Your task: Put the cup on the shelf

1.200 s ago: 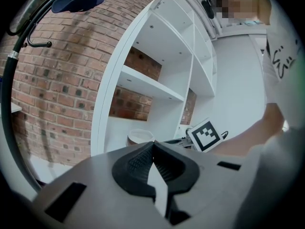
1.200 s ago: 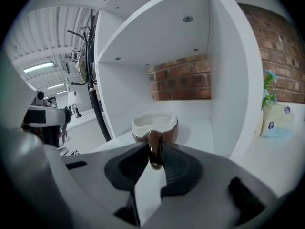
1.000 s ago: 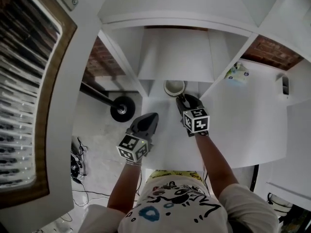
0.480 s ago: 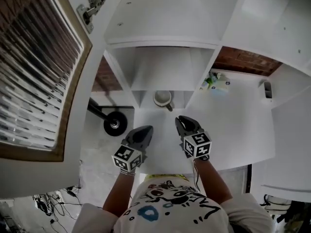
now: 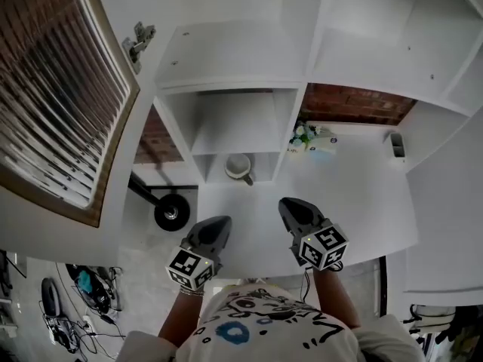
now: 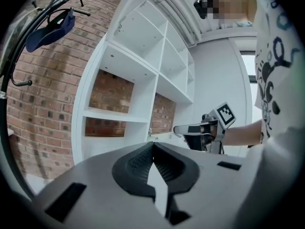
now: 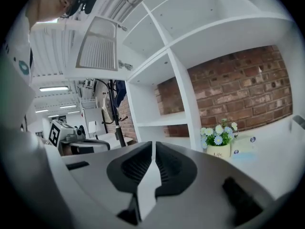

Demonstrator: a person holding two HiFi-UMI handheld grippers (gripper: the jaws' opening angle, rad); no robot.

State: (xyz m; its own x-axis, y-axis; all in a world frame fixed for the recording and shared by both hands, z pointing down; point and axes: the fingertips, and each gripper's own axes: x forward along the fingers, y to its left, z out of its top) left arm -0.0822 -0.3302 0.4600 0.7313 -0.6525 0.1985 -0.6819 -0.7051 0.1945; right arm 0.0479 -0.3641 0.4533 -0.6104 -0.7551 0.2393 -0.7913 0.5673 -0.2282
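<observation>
The white cup (image 5: 239, 167) stands on the floor of a lower cubby of the white shelf (image 5: 290, 130), its handle pointing toward me. Neither gripper touches it. My right gripper (image 5: 291, 207) hangs well short of the cubby, to the right of the cup; its jaws are closing, almost together, with nothing between them (image 7: 153, 145). Level with it on the left, my left gripper (image 5: 216, 228) has its jaws together and empty (image 6: 152, 145). Each gripper view shows the other gripper, the right gripper (image 6: 190, 129) and the left gripper (image 7: 90, 145).
A small pot of flowers (image 5: 302, 136) and a pale blue box (image 5: 326, 143) sit on the white counter (image 5: 362, 194) right of the cubby. A louvred cabinet door (image 5: 53, 96) hangs open at the left. A coat stand's round base (image 5: 171, 213) is on the floor below the shelf.
My right gripper has drawn back from the cup, which stays in the cubby. The left gripper has also pulled back, and the head view has tipped upward.
</observation>
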